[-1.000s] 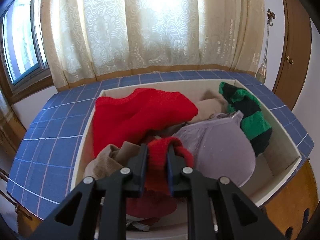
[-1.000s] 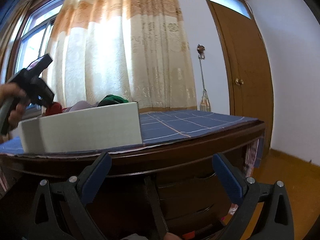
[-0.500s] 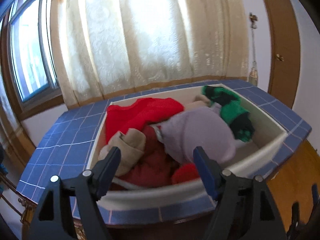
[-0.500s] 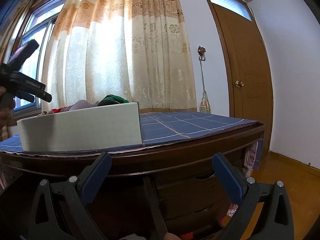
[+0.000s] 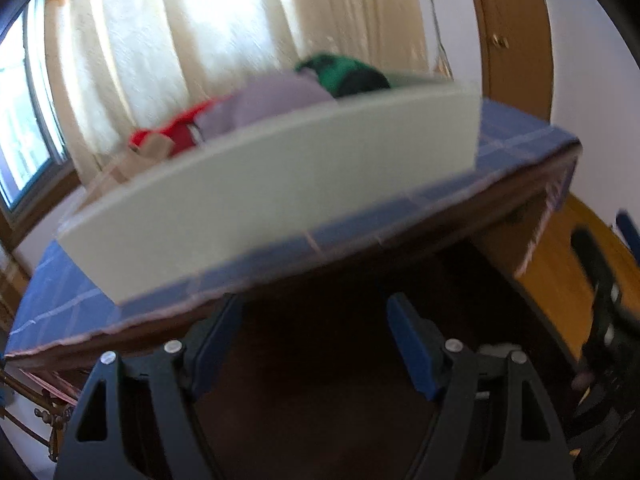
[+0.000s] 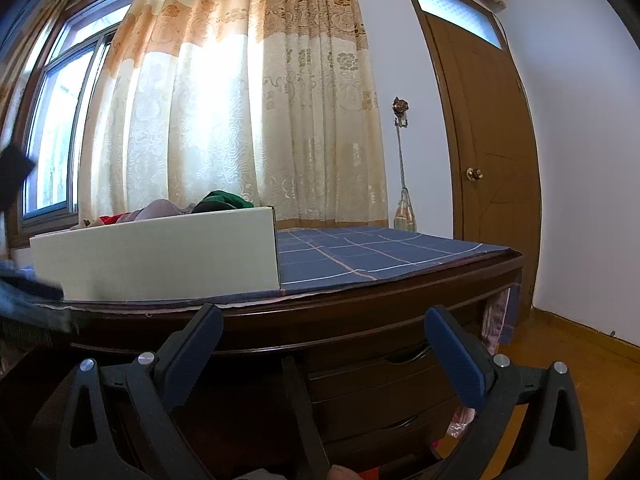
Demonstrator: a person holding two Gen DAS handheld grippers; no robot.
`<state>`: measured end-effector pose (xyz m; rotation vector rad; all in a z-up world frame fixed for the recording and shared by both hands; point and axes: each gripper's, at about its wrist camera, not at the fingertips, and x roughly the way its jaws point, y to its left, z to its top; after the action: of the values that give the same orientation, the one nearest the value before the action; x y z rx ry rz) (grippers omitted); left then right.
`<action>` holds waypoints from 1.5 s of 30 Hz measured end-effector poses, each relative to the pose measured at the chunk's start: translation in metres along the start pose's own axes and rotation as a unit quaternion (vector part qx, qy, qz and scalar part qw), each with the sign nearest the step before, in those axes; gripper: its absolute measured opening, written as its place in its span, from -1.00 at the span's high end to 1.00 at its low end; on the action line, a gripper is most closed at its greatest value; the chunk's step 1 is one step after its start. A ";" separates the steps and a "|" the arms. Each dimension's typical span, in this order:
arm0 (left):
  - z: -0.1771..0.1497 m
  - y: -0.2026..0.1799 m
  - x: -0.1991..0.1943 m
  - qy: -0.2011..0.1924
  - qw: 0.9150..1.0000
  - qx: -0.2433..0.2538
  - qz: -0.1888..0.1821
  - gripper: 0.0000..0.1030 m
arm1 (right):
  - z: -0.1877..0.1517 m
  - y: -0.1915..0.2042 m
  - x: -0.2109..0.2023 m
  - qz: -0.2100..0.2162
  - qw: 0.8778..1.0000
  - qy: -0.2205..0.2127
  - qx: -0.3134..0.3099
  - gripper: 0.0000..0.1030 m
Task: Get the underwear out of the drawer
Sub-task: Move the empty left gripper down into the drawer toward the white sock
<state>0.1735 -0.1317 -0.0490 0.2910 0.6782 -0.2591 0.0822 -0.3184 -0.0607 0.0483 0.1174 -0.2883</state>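
**Both grippers empty below the table edge; clothes lie in the drawer**

The left gripper (image 5: 312,344) hangs with its jaws spread and nothing between them, aimed at the dark front of the table (image 5: 400,240) below the cloth edge. This view is smeared by motion. The right gripper (image 6: 320,352) is likewise released and empty, level with the wooden table front.

The white drawer (image 6: 160,256) sits on the blue checked tablecloth (image 6: 380,252). Over its near wall a pile of garments shows: a red piece (image 5: 176,132), a lilac bra (image 5: 272,100) beside it, and a green-and-black item (image 5: 344,74) at the far end. No piece of underwear is seen outside the drawer in either view.

By my reading, the step in hand is a pause between picks, with no garment held. The next move calls for lifting a gripper over the near wall, setting open jaws around one loose fold, and closing before drawing it up and clear.
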 end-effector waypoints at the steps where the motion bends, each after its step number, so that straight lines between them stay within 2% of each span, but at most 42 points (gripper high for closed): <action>1: -0.004 -0.005 0.003 0.005 1.000 0.003 -0.004 -0.48 | 0.000 0.000 0.000 -0.001 1.000 0.000 0.000 -0.98; 3: -0.009 -0.012 0.012 0.025 1.000 0.007 -0.014 -0.48 | 0.000 0.003 0.000 -0.014 1.000 -0.002 -0.008 -0.98; 6: -0.016 -0.021 0.031 0.077 0.996 0.003 -0.033 -0.48 | -0.001 0.008 0.001 -0.045 0.999 -0.006 -0.029 -0.98; 11: -0.023 -0.034 0.055 0.140 0.987 -0.005 -0.076 -0.48 | -0.001 0.008 0.005 -0.103 0.994 0.003 -0.037 -0.98; 15: -0.024 -0.046 0.073 0.188 0.976 0.000 -0.111 -0.48 | 0.000 0.005 0.007 -0.112 0.993 0.010 -0.031 -0.99; 18: -0.026 -0.052 0.084 0.206 0.972 0.000 -0.113 -0.48 | -0.001 0.005 0.005 -0.111 0.993 0.009 -0.030 -0.99; 23: -0.025 -0.058 0.097 0.224 0.967 -0.005 -0.122 -0.48 | -0.001 0.004 0.004 -0.108 0.994 0.006 -0.026 -0.99; 29: -0.022 -0.078 0.105 0.235 0.963 0.023 -0.127 -0.48 | -0.002 0.004 0.003 -0.106 0.994 0.004 -0.026 -0.99; 33: -0.021 -0.089 0.111 0.237 0.962 0.042 -0.128 -0.37 | -0.002 0.005 0.002 -0.102 0.994 0.002 -0.028 -0.99; 38: -0.021 -0.089 0.122 0.244 0.959 0.038 -0.141 -0.15 | -0.002 0.006 0.002 -0.098 0.995 0.001 -0.029 -0.99; 42: -0.022 -0.093 0.125 0.252 0.954 0.043 -0.157 0.19 | -0.002 0.007 0.002 -0.096 0.995 -0.001 -0.033 -0.99; 45: -0.021 -0.095 0.128 0.256 0.953 0.040 -0.158 0.30 | -0.002 0.008 0.003 -0.096 0.995 -0.002 -0.035 -0.99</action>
<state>0.2264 -0.2300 -0.1641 0.3302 1.2334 -0.5276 0.0867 -0.3110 -0.0631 -0.0334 0.1282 -0.4760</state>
